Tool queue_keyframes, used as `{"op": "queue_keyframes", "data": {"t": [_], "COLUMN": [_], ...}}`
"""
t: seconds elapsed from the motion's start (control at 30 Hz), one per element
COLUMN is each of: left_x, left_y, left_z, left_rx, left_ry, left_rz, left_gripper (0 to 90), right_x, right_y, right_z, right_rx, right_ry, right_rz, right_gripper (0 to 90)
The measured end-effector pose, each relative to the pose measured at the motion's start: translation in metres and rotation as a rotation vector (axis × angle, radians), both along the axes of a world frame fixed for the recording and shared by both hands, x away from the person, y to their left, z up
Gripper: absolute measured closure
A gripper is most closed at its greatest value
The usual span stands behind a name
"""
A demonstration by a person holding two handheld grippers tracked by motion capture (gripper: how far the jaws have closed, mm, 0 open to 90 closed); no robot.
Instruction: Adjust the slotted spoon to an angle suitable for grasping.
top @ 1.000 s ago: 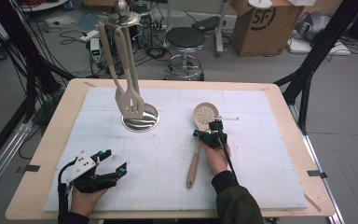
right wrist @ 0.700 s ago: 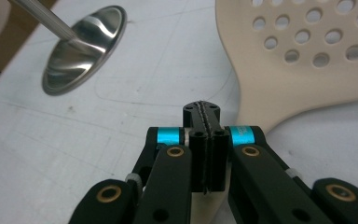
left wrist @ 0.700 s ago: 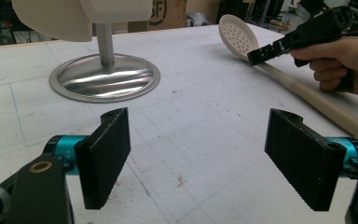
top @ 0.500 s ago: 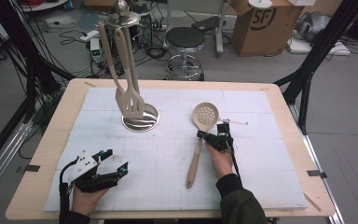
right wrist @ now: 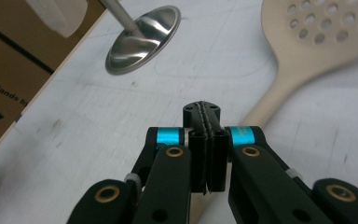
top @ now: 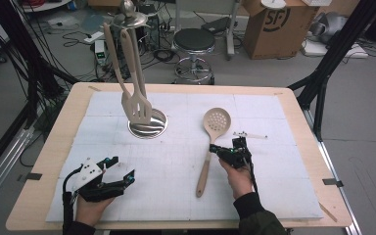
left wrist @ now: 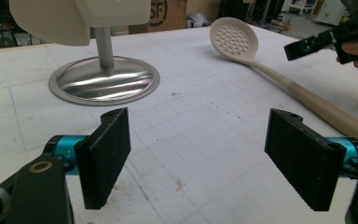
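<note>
Change since a second ago: the right hand-held gripper (top: pixel 221 151) has slid back down along the skimmer spoon (top: pixel 212 141); a second ago it sat up by the perforated bowl, now it is beside the upper handle.
High view, spoon: it lies flat on the tabletop (top: pixel 284 196), long axis running away from the person, bowl at the far end, handle tip at the near end.
High view, nearer hand: the right, just beside the handle; the left hand-held gripper (top: pixel 126 178) rests well apart, near the front edge.
Left gripper view: left hand-held gripper (left wrist: pixel 205 158) spread wide, nothing between the jaws; spoon (left wrist: pixel 279 79) ahead and to the right.
Right gripper view: right hand-held gripper (right wrist: pixel 206 151) pressed together, empty; spoon (right wrist: pixel 307 51) up and right, utensil stand's base (right wrist: pixel 142 39) up and left.
</note>
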State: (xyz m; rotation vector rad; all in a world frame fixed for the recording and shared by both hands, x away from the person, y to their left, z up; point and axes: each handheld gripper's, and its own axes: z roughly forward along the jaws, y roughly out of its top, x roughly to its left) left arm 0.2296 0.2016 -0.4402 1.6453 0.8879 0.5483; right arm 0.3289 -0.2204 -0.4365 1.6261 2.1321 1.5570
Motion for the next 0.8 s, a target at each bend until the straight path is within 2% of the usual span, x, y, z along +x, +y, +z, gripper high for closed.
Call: {"op": "queue_keyframes", "data": {"t": [0.13,0.2,0.37,0.5,0.67,0.8], "left_x": [0.0,0.0,-0.001,-0.001,-0.001,0.0], "left_y": [-0.002,-0.001,0.003,0.001,0.001,0.002], "left_z": [-0.001,0.0,0.002,0.001,0.001,0.001], "left_rx": [0.005,-0.006,-0.017,-0.009,-0.003,0.008], "left_ry": [0.002,-0.004,-0.009,-0.008,-0.01,-0.014], "left_rz": [-0.007,-0.003,0.008,0.004,0.006,0.014], "left_gripper": [22.9,22.9,23.0,23.0,23.0,22.9], "right_x": [-0.014,-0.022,-0.034,-0.041,-0.053,-0.061], "right_y": [-0.003,-0.006,-0.007,-0.009,-0.003,-0.004], "right_z": [-0.005,-0.008,-0.015,-0.016,-0.02,-0.021], "right_rx": [-0.01,0.009,-0.011,0.022,-0.001,0.013], "right_ry": [0.004,0.011,0.021,0.023,0.036,0.035], "right_rz": [0.016,0.02,0.063,0.067,0.098,0.111], "right_gripper": [89.7,89.7,89.7,89.7,89.7,89.5]}}
